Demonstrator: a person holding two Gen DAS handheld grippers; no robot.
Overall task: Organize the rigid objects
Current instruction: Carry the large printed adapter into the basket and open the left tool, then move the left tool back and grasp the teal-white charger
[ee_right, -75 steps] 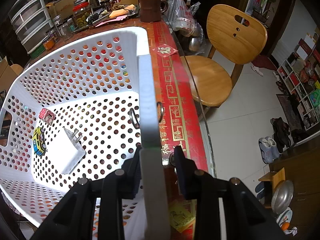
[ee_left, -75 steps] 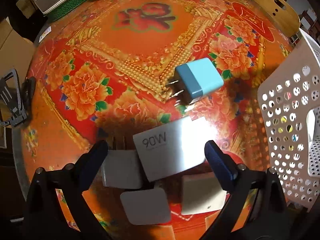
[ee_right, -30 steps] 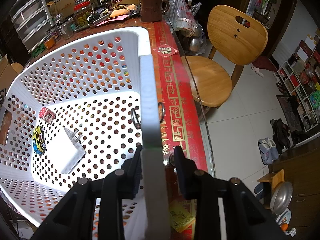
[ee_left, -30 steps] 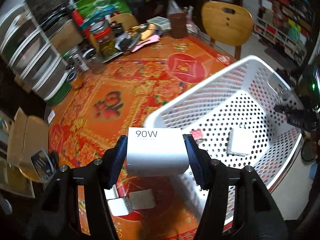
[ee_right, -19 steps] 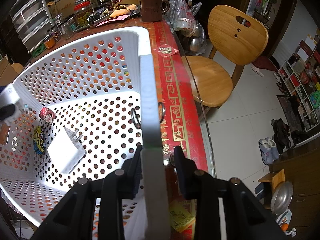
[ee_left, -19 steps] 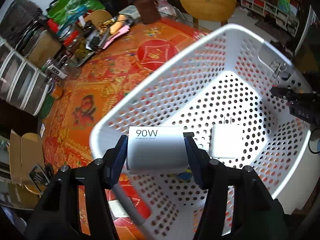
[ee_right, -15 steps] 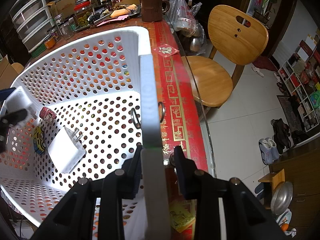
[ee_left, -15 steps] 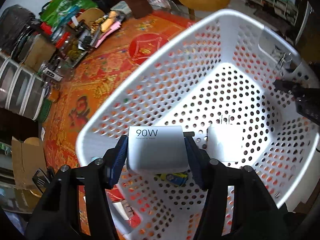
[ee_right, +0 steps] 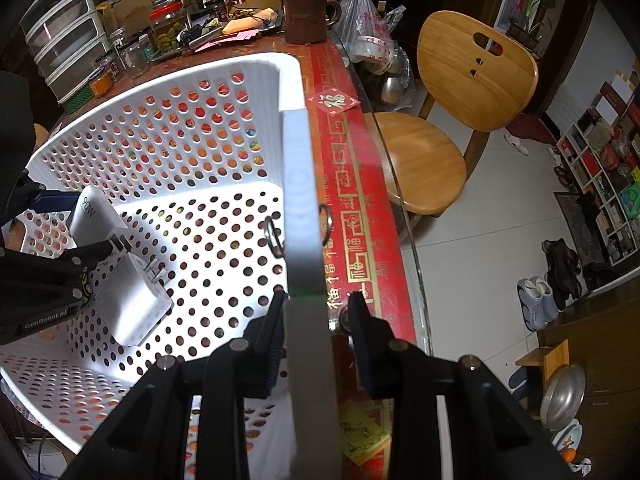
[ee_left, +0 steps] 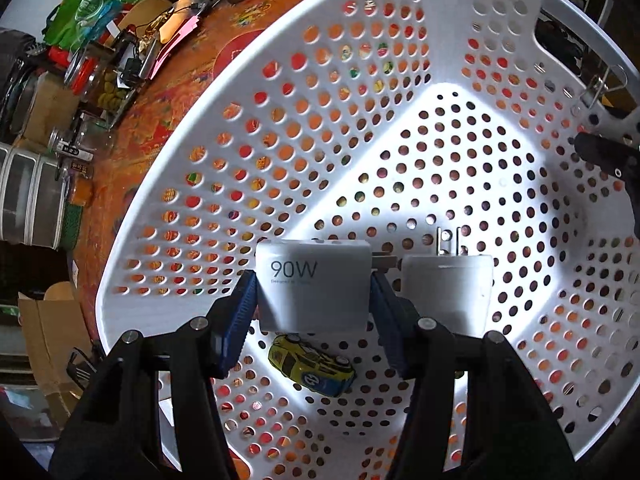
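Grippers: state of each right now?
Left gripper: shut on the 90W charger, over the basket.
Right gripper: jaws straddle the basket rim; contact unclear.

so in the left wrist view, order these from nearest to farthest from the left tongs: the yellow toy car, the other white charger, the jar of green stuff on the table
1. yellow toy car: on the basket floor, just below the left tongs.
2. other white charger: lying in the basket, right of the tongs. Too close to the car to rank firmly.
3. jar: outside the basket, far upper left on the table.
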